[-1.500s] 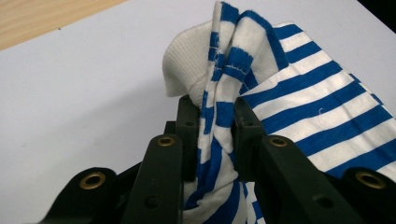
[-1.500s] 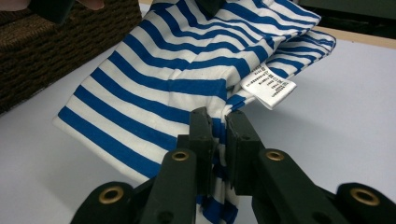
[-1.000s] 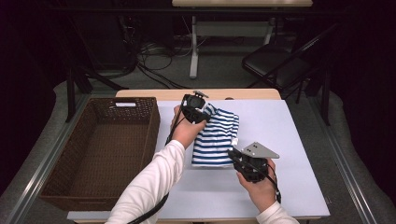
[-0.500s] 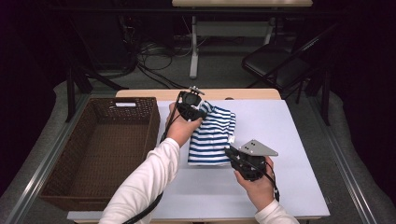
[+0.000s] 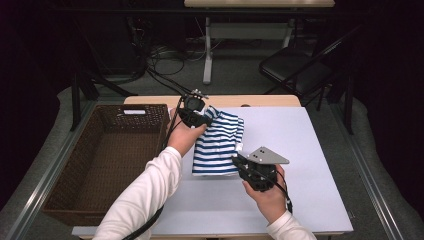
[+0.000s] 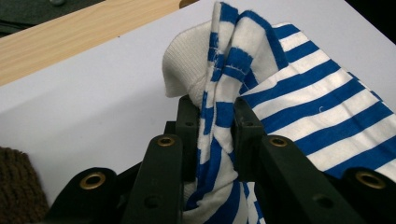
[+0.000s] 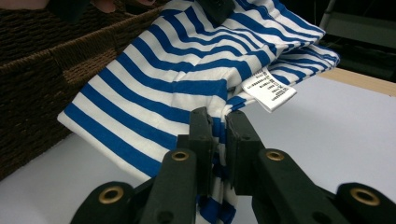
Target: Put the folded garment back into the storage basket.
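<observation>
A folded blue-and-white striped shirt (image 5: 220,142) hangs lifted over the white table (image 5: 300,145), held at two ends. My left gripper (image 5: 199,119) is shut on its far end, and in the left gripper view the striped cloth (image 6: 303,98) is bunched between the jaws of that gripper (image 6: 215,123). My right gripper (image 5: 239,161) is shut on the near right corner; the right gripper view has the shirt (image 7: 177,65) pinched in the gripper (image 7: 218,130), with a white care label (image 7: 270,89) dangling beside it.
A brown wicker basket (image 5: 65,165) stands at the table's left, its woven wall (image 7: 37,74) close behind the shirt in the right gripper view. A wooden desk edge (image 5: 270,101) runs behind the table. A dark chair (image 5: 300,70) and cables (image 5: 165,62) lie beyond.
Both grippers have risen a little and shifted left with the shirt held between them, bringing it nearer the basket.
</observation>
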A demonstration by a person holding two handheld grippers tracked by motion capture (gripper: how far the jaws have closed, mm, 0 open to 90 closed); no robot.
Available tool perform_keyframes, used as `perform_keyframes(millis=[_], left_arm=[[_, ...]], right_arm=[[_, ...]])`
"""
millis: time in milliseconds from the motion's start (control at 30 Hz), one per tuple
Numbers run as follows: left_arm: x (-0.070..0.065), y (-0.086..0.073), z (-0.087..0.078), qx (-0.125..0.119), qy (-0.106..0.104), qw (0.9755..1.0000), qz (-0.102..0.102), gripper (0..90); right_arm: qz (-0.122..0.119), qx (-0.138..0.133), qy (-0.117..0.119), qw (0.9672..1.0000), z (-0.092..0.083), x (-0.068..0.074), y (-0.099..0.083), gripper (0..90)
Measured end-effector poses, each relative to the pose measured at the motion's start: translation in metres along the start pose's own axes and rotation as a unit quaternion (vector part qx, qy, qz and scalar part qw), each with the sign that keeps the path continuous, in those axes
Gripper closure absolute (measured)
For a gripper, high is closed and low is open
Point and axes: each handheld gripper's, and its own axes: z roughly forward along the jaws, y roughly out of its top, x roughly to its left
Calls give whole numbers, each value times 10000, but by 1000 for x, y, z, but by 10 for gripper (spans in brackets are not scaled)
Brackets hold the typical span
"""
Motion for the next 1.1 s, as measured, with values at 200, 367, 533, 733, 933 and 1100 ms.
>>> perform_keyframes(millis=[200, 367, 533, 733, 933, 1100], left_arm=[[7, -3, -10, -30, 53, 10000, -27, 769], [14, -6, -16, -37, 77, 10000, -47, 768], [21, -8, -22, -58, 102, 9999, -88, 768], [26, -10, -28, -72, 126, 9998, -118, 769], [30, -11, -33, -108, 132, 9997, -164, 769], [33, -11, -38, -125, 143, 9997, -159, 769]], right_arm=[[-40, -29, 95, 9999, 3, 8, 6, 823], [-91, -35, 158, 9998, 7, 14, 11, 823], [-91, -50, 234, 9997, 10, 18, 17, 823], [-95, -67, 314, 9994, 13, 21, 21, 823], [-119, -79, 350, 9993, 14, 24, 25, 823], [-133, -104, 393, 9991, 15, 26, 29, 823]])
